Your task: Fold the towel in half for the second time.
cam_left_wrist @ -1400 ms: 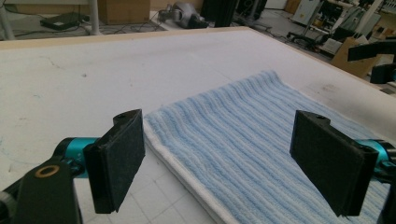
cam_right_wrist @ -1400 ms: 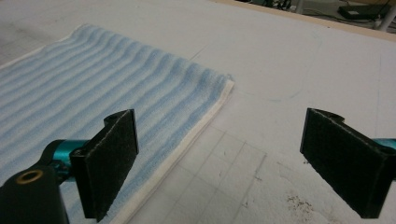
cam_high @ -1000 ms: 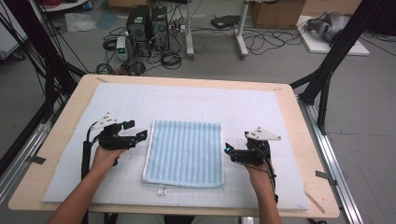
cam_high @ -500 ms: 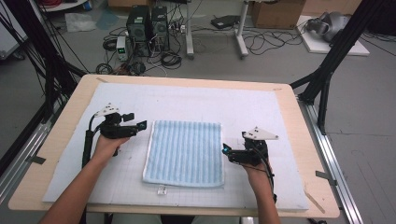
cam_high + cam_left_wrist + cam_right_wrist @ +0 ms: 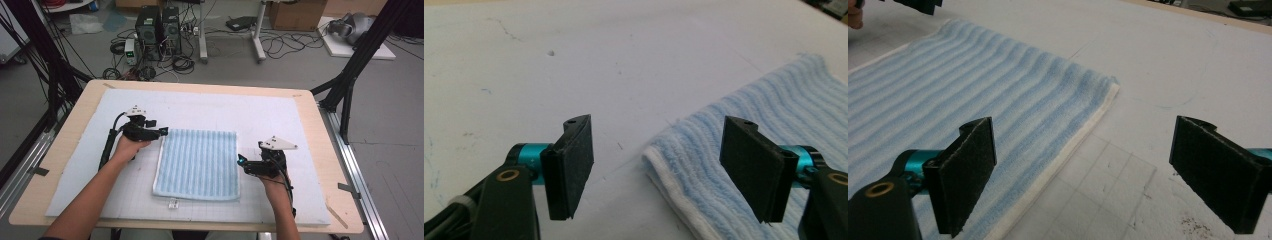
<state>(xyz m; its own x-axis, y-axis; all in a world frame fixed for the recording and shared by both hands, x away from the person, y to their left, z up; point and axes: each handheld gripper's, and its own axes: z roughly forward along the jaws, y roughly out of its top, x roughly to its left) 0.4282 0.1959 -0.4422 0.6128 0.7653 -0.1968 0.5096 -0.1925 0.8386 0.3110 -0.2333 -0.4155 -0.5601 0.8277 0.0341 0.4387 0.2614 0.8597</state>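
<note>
A folded blue striped towel [image 5: 197,162] lies flat in the middle of the white mat [image 5: 250,112]. My left gripper [image 5: 161,132] sits at the towel's far left corner. In the left gripper view the towel's corner [image 5: 704,165] lies between my left gripper's [image 5: 656,135] jaws, which have just been closing; the pads [image 5: 574,165] stand apart from the cloth. At the towel's right edge my right gripper [image 5: 242,161] is open. In the right gripper view the towel's white hem [image 5: 1068,145] runs between the wide jaws of my right gripper [image 5: 1085,130].
The mat covers a wooden table [image 5: 325,145]. A small white tag [image 5: 173,204] lies on the mat just in front of the towel. Black frame legs [image 5: 350,75] stand at the table's sides, and computer cases [image 5: 157,27] and cables are on the floor beyond.
The left hand has carried its gripper away from the person and rightward to the towel's far left corner, and its jaws stand narrower. The right gripper has stayed put.
</note>
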